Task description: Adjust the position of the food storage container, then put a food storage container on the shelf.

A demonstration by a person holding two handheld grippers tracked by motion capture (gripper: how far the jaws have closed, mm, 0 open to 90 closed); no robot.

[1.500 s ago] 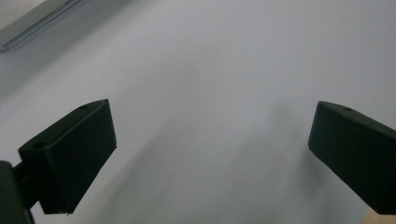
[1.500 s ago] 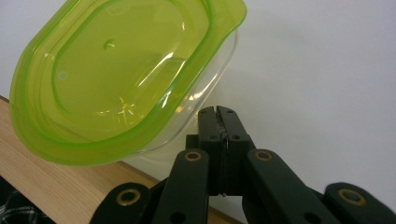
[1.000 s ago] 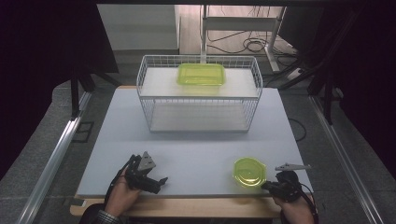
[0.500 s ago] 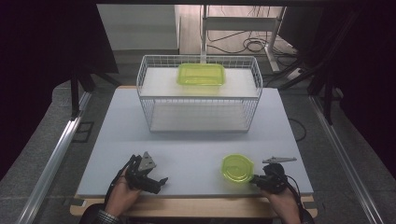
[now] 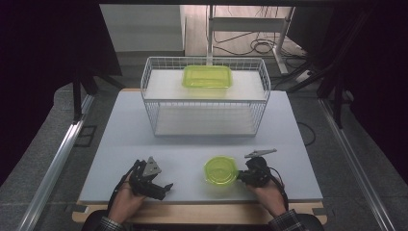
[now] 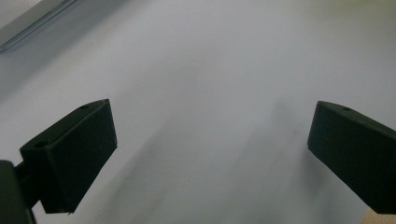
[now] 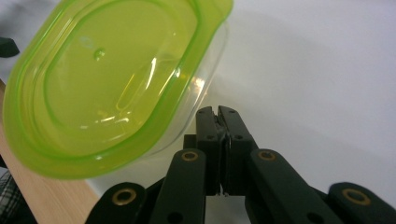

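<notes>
The high view looks forward and down from above the person's side, taking in the whole white table with the wire basket toward 12 o'clock. The left gripper view sits very close over bare tabletop — near the table's 7 o'clock corner. The right gripper view, equally close, shares the round green container — at 5 o'clock in the high view.

This looks like a lab or test room. A white table stands between metal rails on a grey floor, with black curtains at both sides and loose cables lying behind it.
</notes>
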